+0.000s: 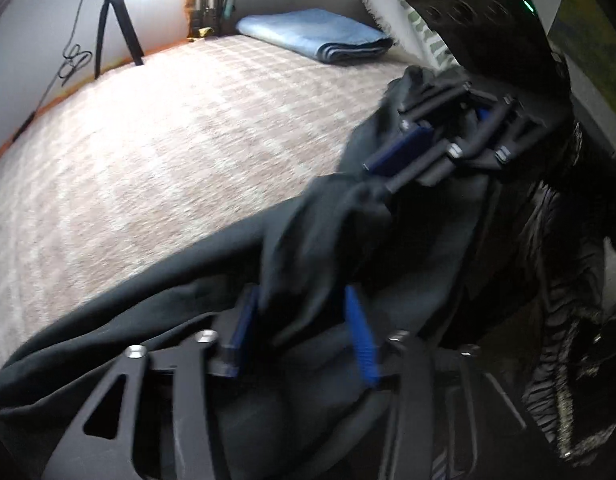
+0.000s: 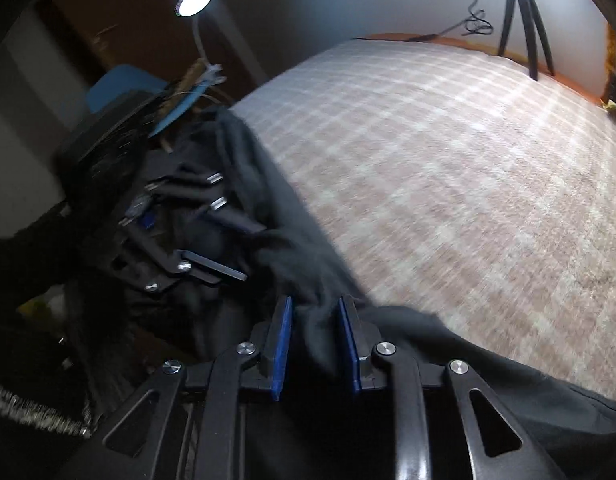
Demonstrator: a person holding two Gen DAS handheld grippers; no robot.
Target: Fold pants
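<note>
I have the pants (image 1: pixel 315 248) in both sets of jaws. My left gripper (image 1: pixel 304 320) has its blue pads (image 1: pixel 361 336) pressed on a bunched fold of the dark cloth, and my right gripper (image 2: pixel 313 340) is clamped the same way on another bunch, the fabric squeezed between its two pads (image 2: pixel 282 344).

From the left wrist view I see my right gripper (image 1: pixel 411 148) up ahead and to the right, its jaws buried in a gathered edge of the pants. From the right wrist view my left gripper (image 2: pixel 212 240) sits ahead and to the left, dark cloth around its fingers.

The pants hang between the two grippers and drape down onto the near edge of the bed (image 1: pixel 168 140), which has a pale checked cover. The rest of the bed (image 2: pixel 467 180) stretches away bare of the pants.

At the far side of the bed lies a folded blue blanket (image 1: pixel 315 34). A small black tripod (image 1: pixel 116 20) stands by the wall with a cable (image 1: pixel 74 60) hanging beside it. A lit lamp (image 2: pixel 195 1) shows in the right wrist view, above a blue chair (image 2: pixel 120 84).
</note>
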